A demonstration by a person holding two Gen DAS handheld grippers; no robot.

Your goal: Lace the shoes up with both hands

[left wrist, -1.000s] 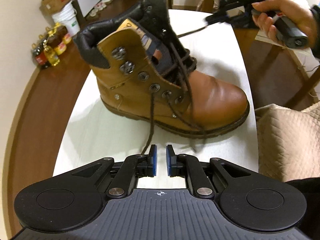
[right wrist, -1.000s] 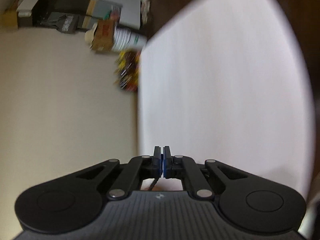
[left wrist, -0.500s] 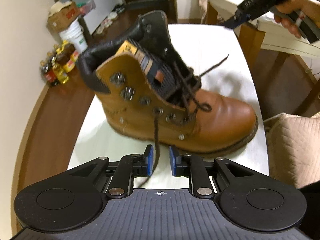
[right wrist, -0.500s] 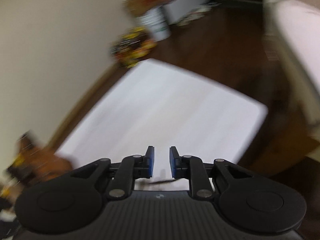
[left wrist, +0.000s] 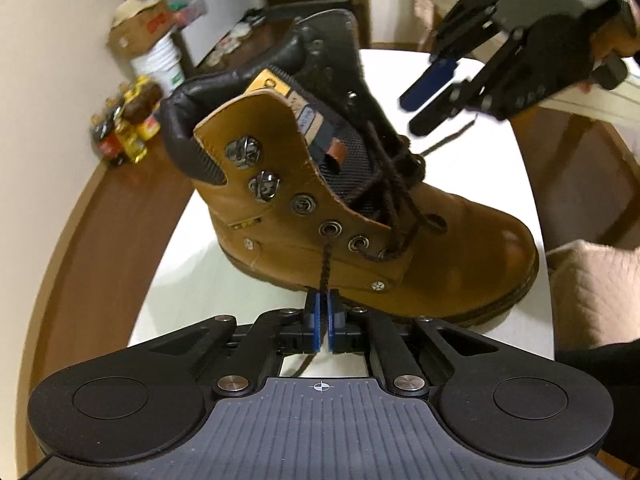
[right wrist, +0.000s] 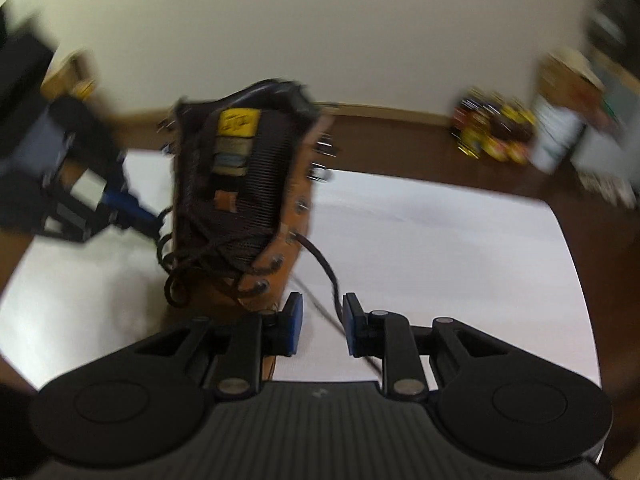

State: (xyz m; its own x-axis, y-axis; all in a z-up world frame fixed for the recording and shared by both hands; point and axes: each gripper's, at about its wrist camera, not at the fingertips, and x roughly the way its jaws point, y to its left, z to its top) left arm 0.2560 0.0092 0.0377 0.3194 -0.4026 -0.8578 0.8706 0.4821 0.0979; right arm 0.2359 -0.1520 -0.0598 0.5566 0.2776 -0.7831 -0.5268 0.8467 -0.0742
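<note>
White table point(left wrist: 472, 92), tan boot point(left wrist: 400, 240) (dark laces point(left wrist: 394, 184))

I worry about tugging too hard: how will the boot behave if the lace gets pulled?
The boot looks tall and already leans, so it may tip. The lace is thin and floppy, likely transmitting pull only when taut. The left gripper pinches it.

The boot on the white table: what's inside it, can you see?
Only the top of the boot shows: a black padded collar and the ribbed dark tongue with its labels, crossed by brown laces. Deeper in, the opening is dark and covered by the tongue.
</note>
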